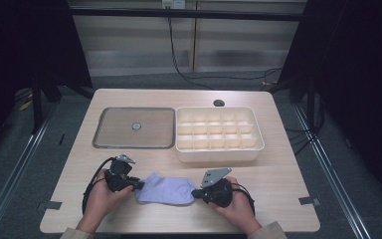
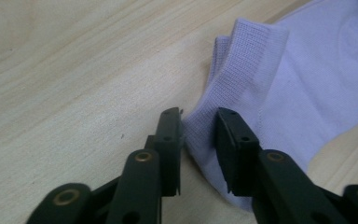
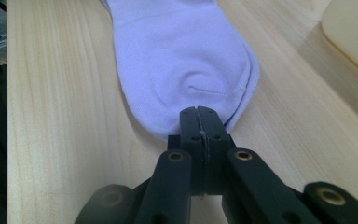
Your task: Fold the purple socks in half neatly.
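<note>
A pale lilac sock (image 1: 165, 189) lies flat on the wooden table near its front edge, between my two grippers. In the left gripper view my left gripper (image 2: 199, 116) has its jaws apart, one on each side of the ribbed cuff (image 2: 242, 70), and the fabric between them is not pinched. From above, the left gripper (image 1: 138, 185) sits at the sock's left end. My right gripper (image 3: 200, 112) is shut on the toe end of the sock (image 3: 182, 56), the two pads pressed together. It is at the sock's right end (image 1: 195, 193). A hand holds each gripper.
A flat metal tray (image 1: 114, 134) with a small round object (image 1: 136, 126) on it lies at the back left. A cream box (image 1: 219, 152) with several compartments stands to the tray's right; its corner (image 3: 354, 32) is close to the right gripper. A dark hole (image 1: 219, 103) is behind it.
</note>
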Demonstrator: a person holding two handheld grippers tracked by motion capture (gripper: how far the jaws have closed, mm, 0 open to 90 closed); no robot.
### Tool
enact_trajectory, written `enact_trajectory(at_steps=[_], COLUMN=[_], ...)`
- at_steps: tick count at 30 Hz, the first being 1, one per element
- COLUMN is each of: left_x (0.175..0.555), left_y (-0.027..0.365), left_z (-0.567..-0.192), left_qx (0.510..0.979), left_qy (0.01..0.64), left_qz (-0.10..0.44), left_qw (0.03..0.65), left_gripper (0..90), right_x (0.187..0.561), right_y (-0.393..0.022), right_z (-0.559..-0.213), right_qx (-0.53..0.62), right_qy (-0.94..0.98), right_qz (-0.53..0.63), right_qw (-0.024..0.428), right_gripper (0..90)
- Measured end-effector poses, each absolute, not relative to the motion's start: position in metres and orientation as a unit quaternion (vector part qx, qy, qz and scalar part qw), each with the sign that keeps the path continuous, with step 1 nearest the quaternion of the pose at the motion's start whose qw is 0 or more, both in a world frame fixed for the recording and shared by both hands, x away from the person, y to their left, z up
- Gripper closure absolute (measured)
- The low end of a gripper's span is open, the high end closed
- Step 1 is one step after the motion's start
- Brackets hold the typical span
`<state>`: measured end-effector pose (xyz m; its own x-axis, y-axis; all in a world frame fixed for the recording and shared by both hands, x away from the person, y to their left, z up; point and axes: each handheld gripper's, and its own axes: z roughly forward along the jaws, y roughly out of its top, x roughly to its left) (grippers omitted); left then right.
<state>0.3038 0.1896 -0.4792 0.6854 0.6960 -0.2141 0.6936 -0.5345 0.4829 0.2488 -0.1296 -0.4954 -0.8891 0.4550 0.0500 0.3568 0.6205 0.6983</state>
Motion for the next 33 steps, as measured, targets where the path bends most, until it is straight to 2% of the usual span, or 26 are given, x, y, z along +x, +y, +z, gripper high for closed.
enact_trajectory(at_steps=[2,6,20,21,33], left_x=[0.304,0.305,0.305,0.303,0.301], left_y=[0.189,0.192,0.197,0.195,0.192], left_z=[-0.479,-0.48,-0.464,-0.464,-0.453], left_qx=[0.875,0.869,0.859,0.85,0.853], left_qy=[0.4,0.408,0.393,0.406,0.393], left_qz=[-0.001,-0.015,-0.064,-0.065,-0.073], left_qw=[0.272,0.278,0.321,0.33,0.336], left_gripper=[78.6,80.5,81.6,81.6,81.8], right_x=[0.249,0.25,0.255,0.255,0.256], right_y=[-0.13,-0.132,-0.157,-0.158,-0.155], right_z=[-0.495,-0.492,-0.487,-0.486,-0.494], right_qx=[0.226,0.23,0.255,0.26,0.252], right_qy=[0.898,0.894,0.881,0.88,0.893], right_qz=[0.371,0.379,0.391,0.39,0.366], right_qw=[0.067,0.066,0.072,0.075,0.07], right_gripper=[89.9,90.0,90.0,90.0,89.8])
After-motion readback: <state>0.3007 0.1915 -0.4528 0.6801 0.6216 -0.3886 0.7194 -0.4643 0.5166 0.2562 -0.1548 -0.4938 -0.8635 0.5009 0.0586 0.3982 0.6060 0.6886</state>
